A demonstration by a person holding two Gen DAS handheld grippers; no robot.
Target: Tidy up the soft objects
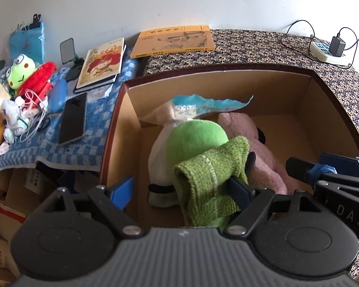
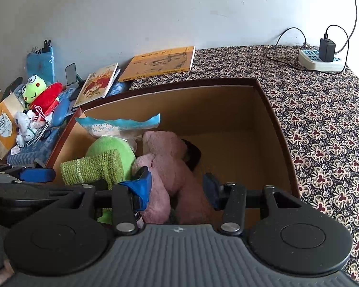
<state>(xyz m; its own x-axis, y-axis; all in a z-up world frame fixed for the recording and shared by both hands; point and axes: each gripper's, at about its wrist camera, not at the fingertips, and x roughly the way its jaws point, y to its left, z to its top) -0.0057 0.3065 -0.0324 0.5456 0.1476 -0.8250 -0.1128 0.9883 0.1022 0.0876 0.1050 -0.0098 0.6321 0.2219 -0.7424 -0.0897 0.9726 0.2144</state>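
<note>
Both views look down into the cardboard box (image 1: 122,129) sitting on the patterned cloth (image 2: 323,119). Your left gripper (image 1: 179,189) hangs over the box's near-left part w/ its jaws wide apart; the green knit cloth (image 1: 210,179) drapes over the green plush (image 1: 193,136) and hangs against the right finger (image 1: 239,189), while the left finger (image 1: 124,189) touches nothing, so no clamp is seen there. Your right gripper (image 2: 177,189) is just beside it, jaws part open w/ the pink plush (image 2: 170,165) lying between them; the left finger (image 2: 141,186) touches pink fur, the right finger (image 2: 210,186) stands near it, and whether the pads actually squeeze it you can't tell from these frames. Inside the box: green plush at near-left, on a white plush body (image 1: 158,153); pink plush beside it toward centre; a blue-edged plastic bag (image 1: 210,102) behind both, leaning at the left wall. The right half of the box floor is bare cardboard. Outside, left of the box: blue checked cloth (image 1: 95,129) carrying a phone (image 1: 73,119), a picture book (image 1: 100,62), a frog plush (image 1: 20,69), a red plush (image 1: 40,76) and a small white plush (image 1: 10,117) tangled w/ a white cable. A yellow book (image 1: 174,40) lies behind the box; a power strip (image 1: 328,52) w/ charger sits at far right.
</note>
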